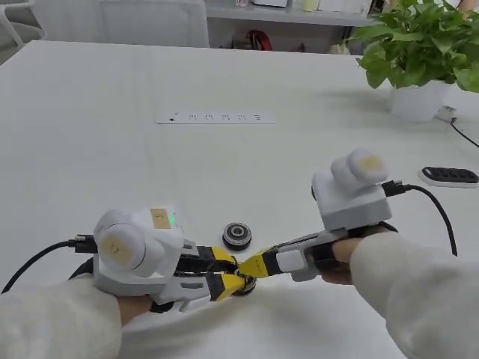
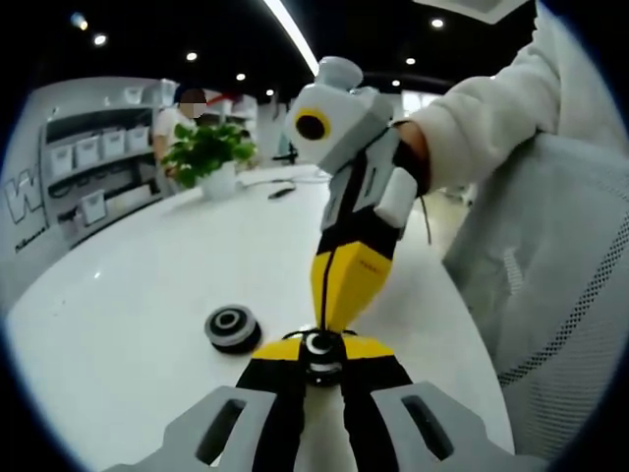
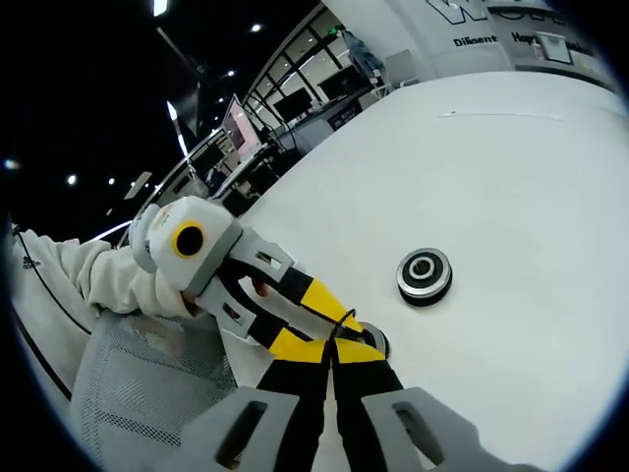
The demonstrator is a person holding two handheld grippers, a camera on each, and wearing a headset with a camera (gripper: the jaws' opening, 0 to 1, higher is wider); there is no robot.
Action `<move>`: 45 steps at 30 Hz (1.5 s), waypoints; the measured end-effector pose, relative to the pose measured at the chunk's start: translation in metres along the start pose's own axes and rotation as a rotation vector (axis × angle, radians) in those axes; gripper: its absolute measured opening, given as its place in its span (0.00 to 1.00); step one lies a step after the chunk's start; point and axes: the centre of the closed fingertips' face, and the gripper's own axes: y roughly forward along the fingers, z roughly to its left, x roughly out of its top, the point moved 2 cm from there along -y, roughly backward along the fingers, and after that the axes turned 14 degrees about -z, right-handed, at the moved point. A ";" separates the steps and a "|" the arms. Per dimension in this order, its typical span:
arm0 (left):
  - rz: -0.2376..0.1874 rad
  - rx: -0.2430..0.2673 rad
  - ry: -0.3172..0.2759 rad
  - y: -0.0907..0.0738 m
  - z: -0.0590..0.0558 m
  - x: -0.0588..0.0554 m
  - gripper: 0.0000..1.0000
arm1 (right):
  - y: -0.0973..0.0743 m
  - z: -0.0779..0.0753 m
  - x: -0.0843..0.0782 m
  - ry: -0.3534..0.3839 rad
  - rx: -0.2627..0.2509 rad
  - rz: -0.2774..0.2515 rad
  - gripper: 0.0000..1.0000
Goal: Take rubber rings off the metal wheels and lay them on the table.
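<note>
- The left gripper (image 1: 229, 274) has its jaws drawn narrow, clamping a metal wheel (image 2: 322, 346) just above the desk (image 1: 150, 164), near its front edge.
- The right gripper (image 3: 332, 352) has its jaws pinched together, apparently on that wheel's rubber ring (image 3: 343, 318).
- Risk: a skewed pull could let the thin ring slip free, or twist the wheel out of the clamp.
- Count: two grippers and two wheels; the second wheel (image 1: 237, 235) lies flat just beyond them.

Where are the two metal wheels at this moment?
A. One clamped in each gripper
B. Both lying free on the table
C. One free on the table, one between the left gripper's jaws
C: one metal wheel lies free on the table, while the other wheel sits between the jaws of the left gripper, with the right gripper tip against it.
</note>
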 end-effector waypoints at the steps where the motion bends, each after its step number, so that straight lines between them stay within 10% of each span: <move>1: 0.000 0.001 0.002 0.000 0.000 0.000 0.14 | -0.002 -0.003 -0.001 -0.002 -0.010 0.001 0.00; 11: 0.030 -0.010 -0.002 -0.002 -0.001 0.001 0.15 | -0.008 -0.009 0.001 0.020 -0.044 -0.005 0.00; 45: 0.021 0.003 0.093 -0.040 -0.004 0.066 0.61 | -0.015 0.008 0.037 0.004 -0.023 -0.152 0.00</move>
